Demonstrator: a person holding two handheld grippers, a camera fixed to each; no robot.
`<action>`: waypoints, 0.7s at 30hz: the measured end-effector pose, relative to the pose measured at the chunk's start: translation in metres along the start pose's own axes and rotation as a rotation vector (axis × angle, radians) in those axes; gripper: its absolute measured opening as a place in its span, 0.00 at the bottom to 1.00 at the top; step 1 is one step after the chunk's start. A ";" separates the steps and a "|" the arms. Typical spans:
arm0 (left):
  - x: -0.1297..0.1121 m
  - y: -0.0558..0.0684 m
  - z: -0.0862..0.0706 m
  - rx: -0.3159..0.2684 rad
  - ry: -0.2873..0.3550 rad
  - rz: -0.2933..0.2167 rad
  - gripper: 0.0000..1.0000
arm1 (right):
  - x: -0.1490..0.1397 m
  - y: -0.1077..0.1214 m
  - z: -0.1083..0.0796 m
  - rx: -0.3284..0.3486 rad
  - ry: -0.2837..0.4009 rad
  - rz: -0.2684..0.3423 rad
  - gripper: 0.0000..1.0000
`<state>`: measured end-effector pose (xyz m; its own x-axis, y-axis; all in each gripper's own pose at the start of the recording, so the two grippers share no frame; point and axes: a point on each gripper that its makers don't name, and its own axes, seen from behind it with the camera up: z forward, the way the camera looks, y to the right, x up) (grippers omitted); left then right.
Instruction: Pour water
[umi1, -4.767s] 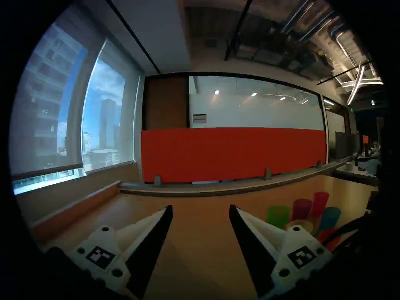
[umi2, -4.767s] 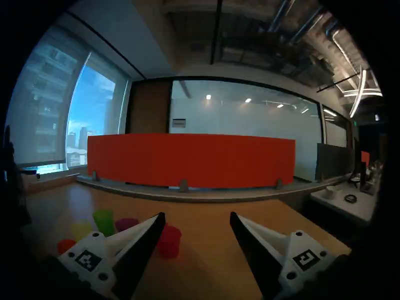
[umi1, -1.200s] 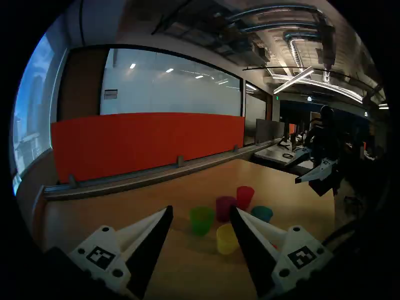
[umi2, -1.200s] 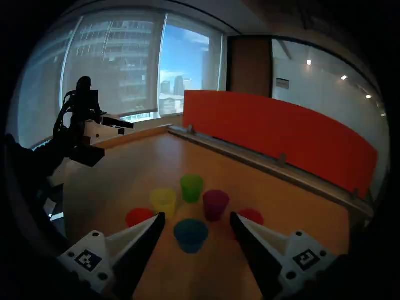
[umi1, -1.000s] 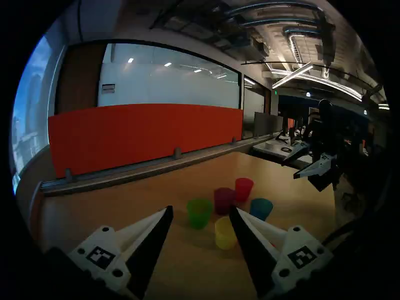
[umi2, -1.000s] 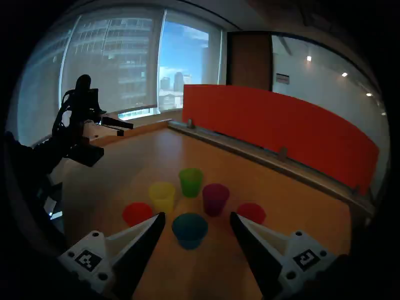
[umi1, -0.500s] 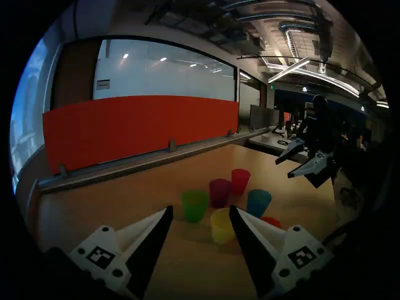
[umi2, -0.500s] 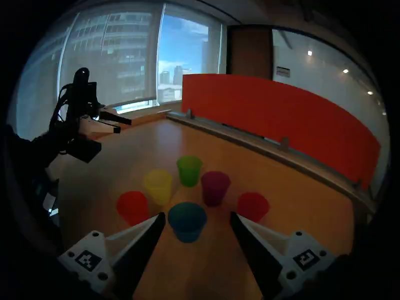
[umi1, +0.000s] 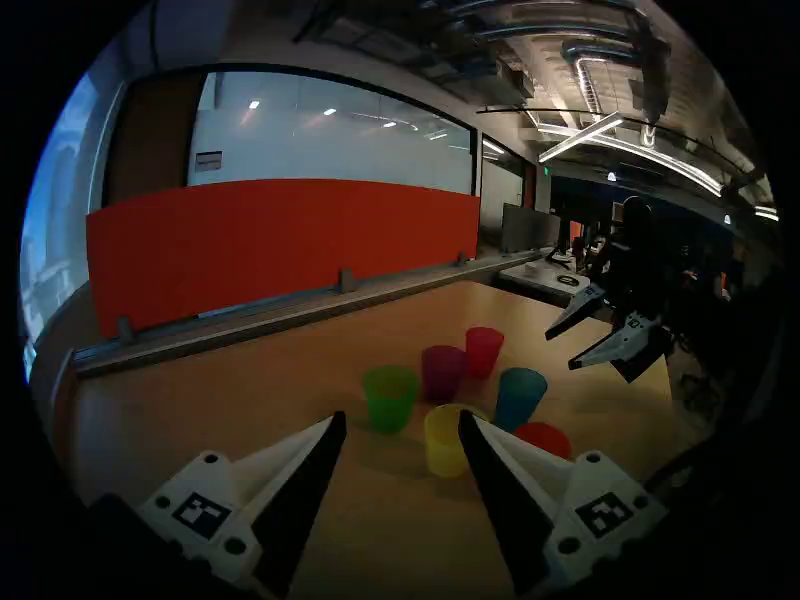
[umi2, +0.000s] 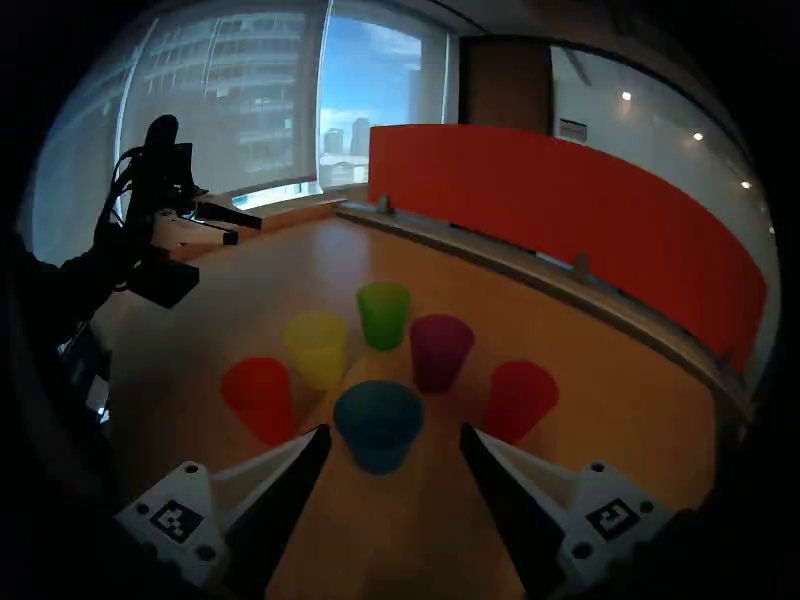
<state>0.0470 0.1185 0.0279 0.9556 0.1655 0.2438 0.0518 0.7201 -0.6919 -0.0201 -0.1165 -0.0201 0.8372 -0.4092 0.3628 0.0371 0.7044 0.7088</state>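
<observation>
- Right claw (umi2: 393, 428): fingers spread wide, holding nothing. The teal plastic cup (umi2: 379, 425) sits centred in the gap near the tips, untouched, which reads as lining up a grasp.
- Left claw (umi1: 400, 415): also spread wide and empty, held above the wooden counter (umi2: 620, 400) across the cluster from the teal cup. Probably staged to take a second cup.
- Yellow plastic cup (umi2: 317, 348) and magenta plastic cup (umi2: 441, 351) stand just beyond the teal cup, with the green plastic cup (umi2: 383, 313) further beyond.
- Orange-red plastic cup (umi2: 259, 398) and red plastic cup (umi2: 520, 400) flank the teal cup.
- All cups are upright, close together and not touching.
- Water: can't tell which cup holds any.
- Risk: the flanking cups leave tight clearance for the open fingers.
</observation>
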 end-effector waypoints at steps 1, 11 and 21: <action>-0.001 0.000 0.001 -0.001 -0.003 0.000 0.83 | -0.002 0.000 0.002 0.000 -0.005 -0.002 1.00; -0.011 0.000 0.008 -0.008 -0.016 -0.001 0.83 | -0.018 -0.005 0.028 0.016 -0.039 -0.011 1.00; -0.014 -0.002 0.010 -0.008 -0.022 0.000 0.83 | -0.025 -0.010 0.051 0.038 -0.056 -0.019 1.00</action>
<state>0.0310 0.1218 0.0327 0.9490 0.1806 0.2585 0.0538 0.7150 -0.6971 -0.0691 -0.1426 -0.0057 0.8047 -0.4546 0.3819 0.0309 0.6745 0.7377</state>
